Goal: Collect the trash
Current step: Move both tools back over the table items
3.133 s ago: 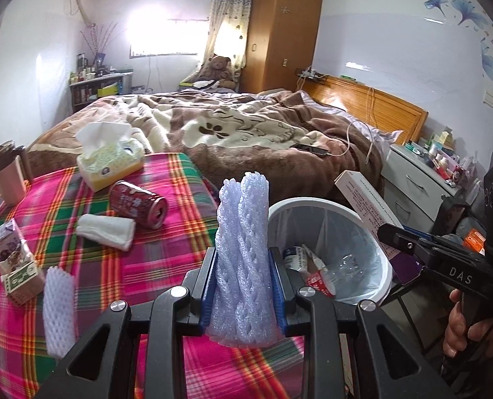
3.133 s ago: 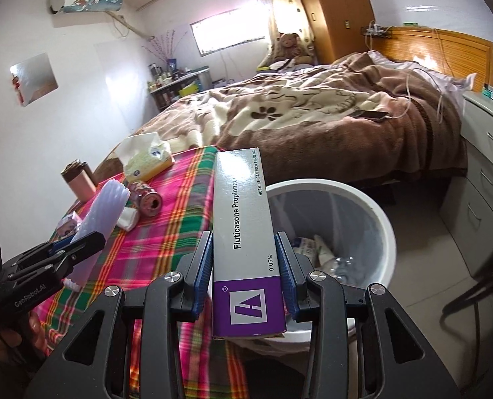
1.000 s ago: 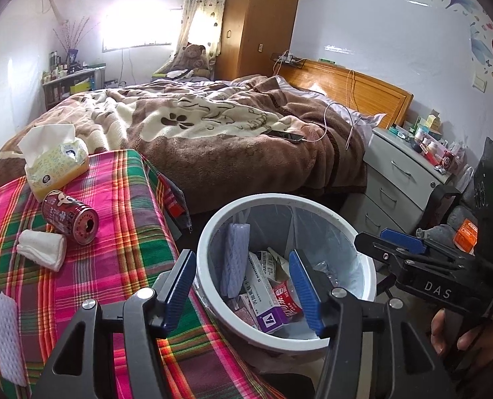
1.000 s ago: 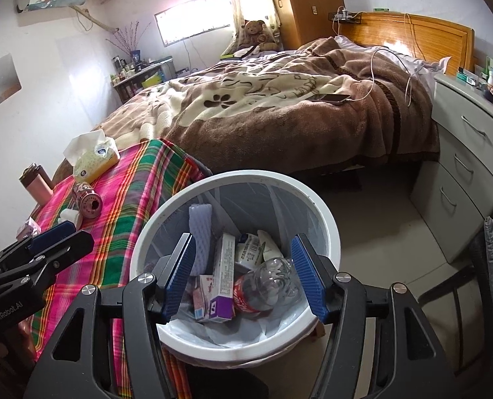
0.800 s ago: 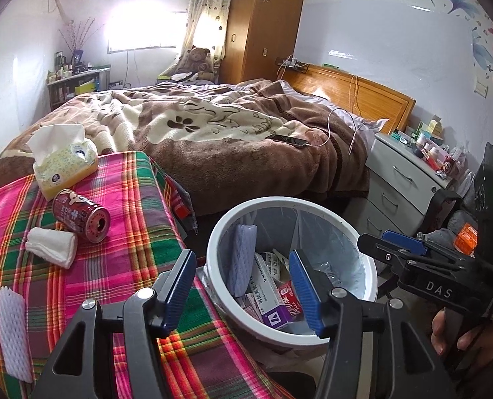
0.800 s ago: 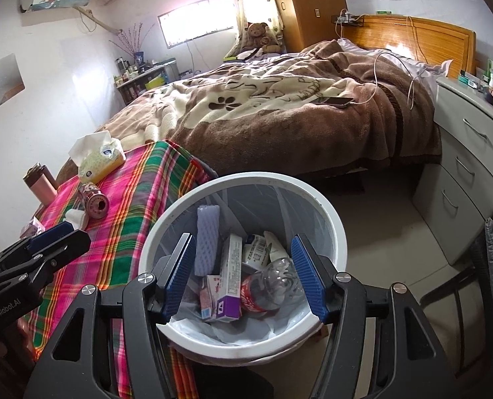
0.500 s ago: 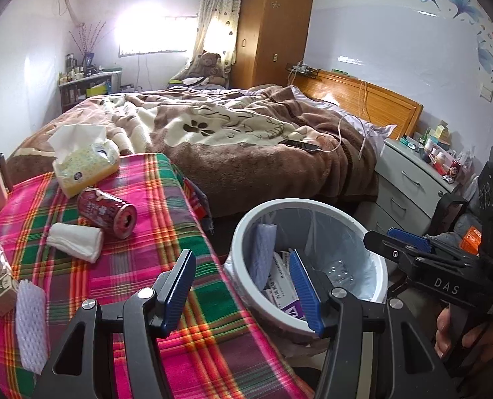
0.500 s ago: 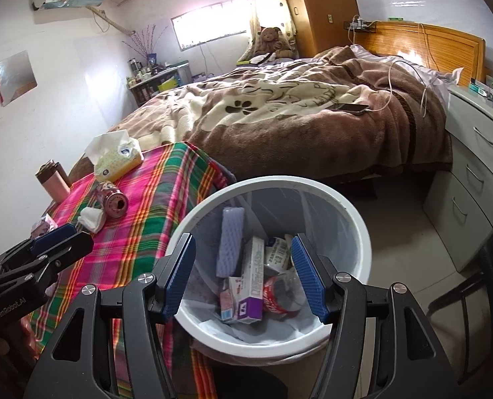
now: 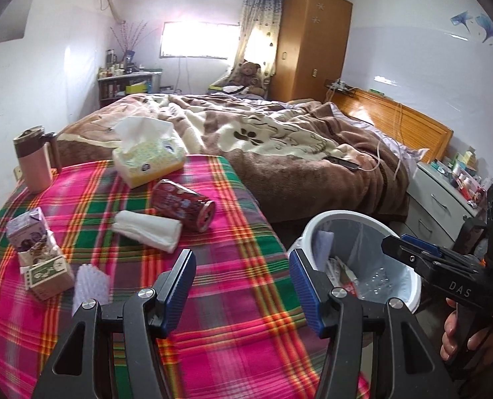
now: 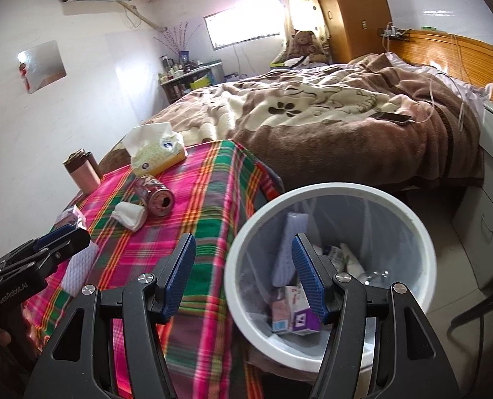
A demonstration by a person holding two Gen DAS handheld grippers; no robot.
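Note:
A white trash bin point(image 9: 319, 224) point(image 10: 243, 239) stands beside the plaid table and holds a foam sleeve point(image 10: 288, 249), a purple box point(image 10: 301, 321) and other trash. My left gripper point(image 9: 243, 287) is open and empty above the table's near right part. My right gripper point(image 10: 243, 272) is open and empty, over the bin's left rim. On the table lie a red can point(image 9: 183, 204) point(image 10: 155, 194), a folded white tissue point(image 9: 148, 231) point(image 10: 128, 214), a foam net point(image 9: 90, 287) point(image 10: 78, 267) and small cartons point(image 9: 38, 252).
A tissue box point(image 9: 146, 158) point(image 10: 156, 153) and a pink mug point(image 9: 33, 159) point(image 10: 81, 169) stand at the table's far side. A bed point(image 9: 279, 143) lies beyond the table. A white drawer unit point(image 9: 442, 199) stands right of the bin.
Both grippers held trash 3 s ago, a foam sleeve and a long box; both now lie in the bin. Both open grippers have since swung left, from the bin towards the table.

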